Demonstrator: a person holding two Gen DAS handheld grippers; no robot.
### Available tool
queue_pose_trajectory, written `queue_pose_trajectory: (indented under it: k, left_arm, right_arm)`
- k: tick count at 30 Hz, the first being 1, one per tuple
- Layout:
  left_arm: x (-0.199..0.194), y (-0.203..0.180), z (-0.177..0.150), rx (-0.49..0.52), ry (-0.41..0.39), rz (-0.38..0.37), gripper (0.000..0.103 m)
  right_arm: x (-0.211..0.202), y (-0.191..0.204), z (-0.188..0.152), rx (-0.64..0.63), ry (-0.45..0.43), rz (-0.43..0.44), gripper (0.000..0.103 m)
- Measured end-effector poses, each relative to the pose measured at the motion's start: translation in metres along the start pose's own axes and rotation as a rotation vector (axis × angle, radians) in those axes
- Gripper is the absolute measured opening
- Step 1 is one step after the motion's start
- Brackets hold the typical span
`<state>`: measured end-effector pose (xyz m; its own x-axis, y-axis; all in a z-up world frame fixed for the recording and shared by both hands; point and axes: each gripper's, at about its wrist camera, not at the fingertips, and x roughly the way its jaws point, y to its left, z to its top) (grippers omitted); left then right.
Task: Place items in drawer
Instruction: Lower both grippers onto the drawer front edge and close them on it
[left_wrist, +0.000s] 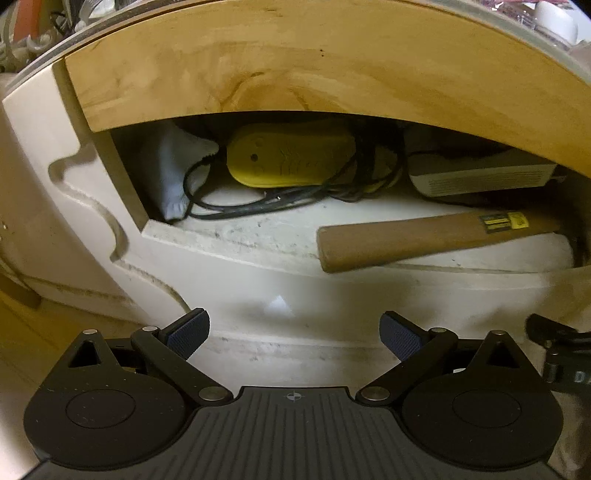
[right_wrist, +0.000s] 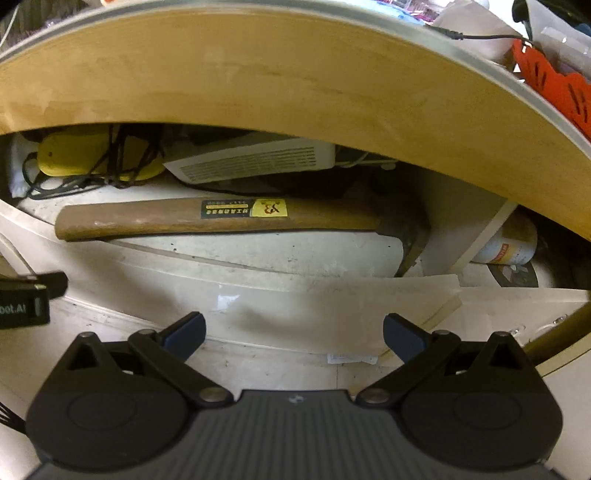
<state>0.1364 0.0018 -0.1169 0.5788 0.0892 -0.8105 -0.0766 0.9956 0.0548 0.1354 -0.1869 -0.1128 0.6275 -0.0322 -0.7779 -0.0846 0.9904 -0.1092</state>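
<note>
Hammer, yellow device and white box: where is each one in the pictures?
Hammer (right_wrist: 147, 221), right wrist view, on the wooden handle.
Yellow device (left_wrist: 288, 158), left wrist view, on its top.
White box (left_wrist: 480, 181), left wrist view, on the vented side.

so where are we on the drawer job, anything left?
Done, by the look of it: the hammer lies inside the open drawer, alongside a yellow device with black cords and a white vented box. In hand: nothing; left gripper and right gripper are both open and empty. Left: probably closing the drawer.
</note>
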Motion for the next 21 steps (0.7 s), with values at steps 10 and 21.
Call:
queue_pose_trajectory:
  k: [10,21]
  left_arm:
    - [0.011,0.000,0.002,0.026,0.009,0.002,0.102]
    - [0.003,-0.019,0.000,0.269,-0.018,0.052,0.102]
  right_arm:
    - [0.017,-0.005,-0.001,-0.028,0.008,-0.013,0.102]
    - [0.012,0.009,0.000,-0.211,-0.023,-0.053,0.102]
